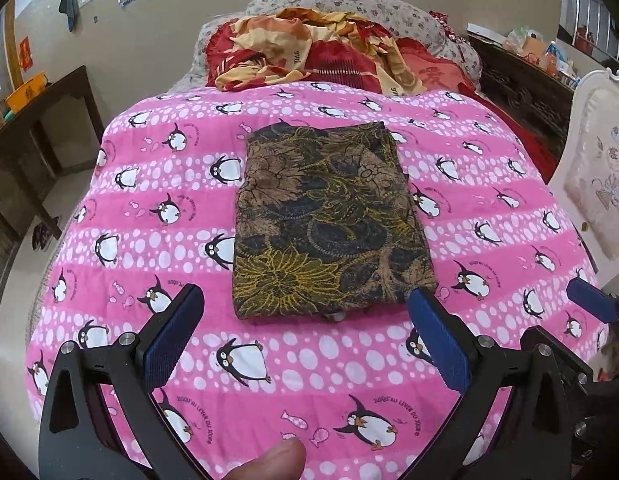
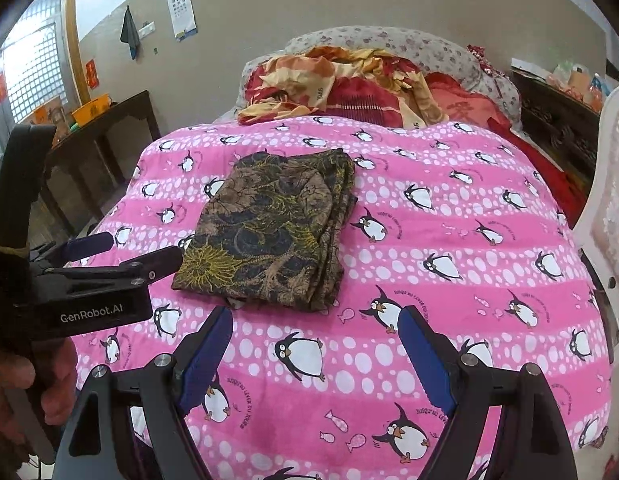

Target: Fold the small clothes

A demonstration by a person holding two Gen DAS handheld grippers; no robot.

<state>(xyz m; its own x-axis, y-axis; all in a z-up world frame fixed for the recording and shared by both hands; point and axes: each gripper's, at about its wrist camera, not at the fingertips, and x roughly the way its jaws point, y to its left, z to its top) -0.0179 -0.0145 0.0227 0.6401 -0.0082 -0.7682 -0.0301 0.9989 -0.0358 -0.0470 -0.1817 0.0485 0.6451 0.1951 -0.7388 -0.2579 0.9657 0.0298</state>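
Observation:
A brown, black and yellow floral garment (image 1: 329,220) lies folded into a flat rectangle on the pink penguin bedspread (image 1: 149,208). My left gripper (image 1: 305,300) is open and empty, hovering just short of the garment's near edge. In the right wrist view the garment (image 2: 269,232) lies ahead and to the left, with stacked layers showing along its right side. My right gripper (image 2: 315,320) is open and empty above the bedspread (image 2: 469,240), near the garment's near right corner. The left gripper (image 2: 137,254) also shows there, open, at the garment's left near corner.
A crumpled red and orange quilt (image 1: 309,48) and pillows lie at the head of the bed. A dark wooden table (image 1: 37,128) stands to the left. A white padded chair (image 1: 597,168) and a cluttered dark cabinet (image 1: 525,76) stand to the right.

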